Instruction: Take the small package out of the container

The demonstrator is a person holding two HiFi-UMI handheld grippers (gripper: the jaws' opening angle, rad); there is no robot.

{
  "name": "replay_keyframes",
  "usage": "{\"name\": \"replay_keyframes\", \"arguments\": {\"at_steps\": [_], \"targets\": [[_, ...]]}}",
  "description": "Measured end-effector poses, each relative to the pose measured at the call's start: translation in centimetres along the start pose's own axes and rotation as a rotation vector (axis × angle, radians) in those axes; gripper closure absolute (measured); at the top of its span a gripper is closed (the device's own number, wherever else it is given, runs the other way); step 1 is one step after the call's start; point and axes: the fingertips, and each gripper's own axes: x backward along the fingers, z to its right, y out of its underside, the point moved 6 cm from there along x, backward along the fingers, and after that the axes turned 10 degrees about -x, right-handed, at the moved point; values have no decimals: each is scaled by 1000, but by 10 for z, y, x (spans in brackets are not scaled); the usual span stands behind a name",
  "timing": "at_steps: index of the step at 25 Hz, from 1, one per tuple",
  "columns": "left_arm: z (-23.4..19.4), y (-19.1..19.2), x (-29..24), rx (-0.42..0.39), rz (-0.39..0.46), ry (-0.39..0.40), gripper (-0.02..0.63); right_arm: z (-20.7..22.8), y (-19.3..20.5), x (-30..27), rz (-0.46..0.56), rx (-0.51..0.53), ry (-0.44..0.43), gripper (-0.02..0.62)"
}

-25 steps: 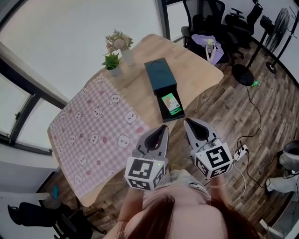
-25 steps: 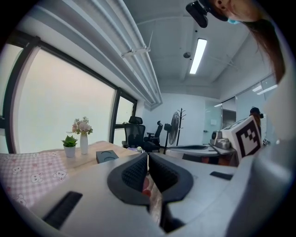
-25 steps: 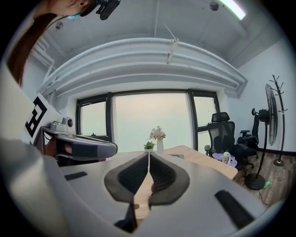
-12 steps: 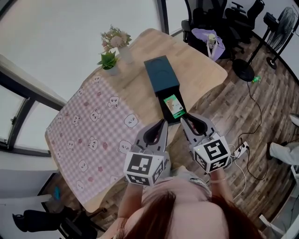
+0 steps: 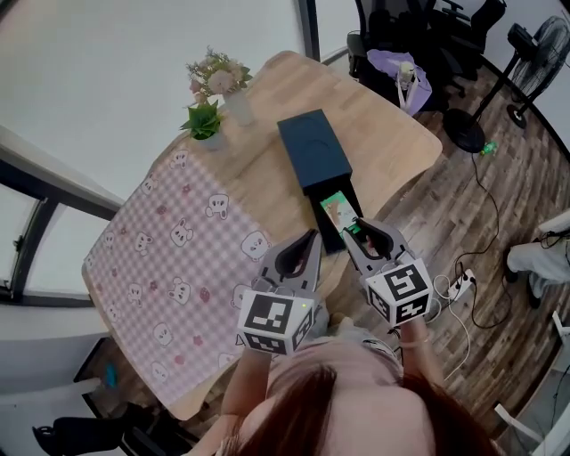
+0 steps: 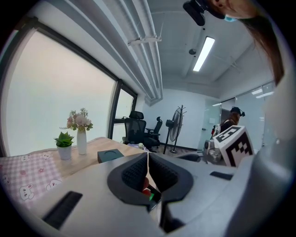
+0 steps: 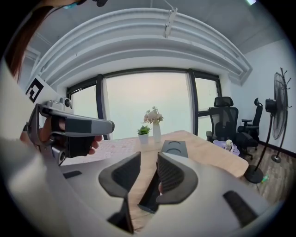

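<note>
Right tool (image 7: 148, 158), ribbed jaws just opening, empty by the dark rectangular container (image 5: 312, 151); left tool (image 6: 147, 157) closed.

Office rm: big windows, wood floor, daylight.
We see a light-wood tabletop (image 5: 383, 116) w/ rounded corners next to a wide, bright window (image 5: 134, 53) in dark frames. A pink checked cloth (image 5: 178, 258) w/ bear print covers its left part. A white vase of flowers (image 5: 233, 93) & a small potted plant (image 5: 205, 120) stand just beside each other on the window side. The floor (image 5: 463, 205) is dark wood planks. Black office chairs (image 5: 401, 27) sit at the back, one w/ a purple item (image 5: 396, 71) on it, and a standing fan (image 5: 534, 44) is at far right. A white power strip (image 5: 461, 287) & cable (image 5: 485, 214) lie on the floor. Overhead there's a lit strip light (image 6: 204, 53) and white pipes (image 6: 143, 41). The walls are white.
</note>
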Motion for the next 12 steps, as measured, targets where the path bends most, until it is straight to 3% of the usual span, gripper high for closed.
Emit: {"name": "replay_keyframes", "arguments": {"at_steps": [12], "targets": [[-27, 15, -29, -5, -32, 58, 591, 25, 22, -54, -123, -2, 43, 418]]}}
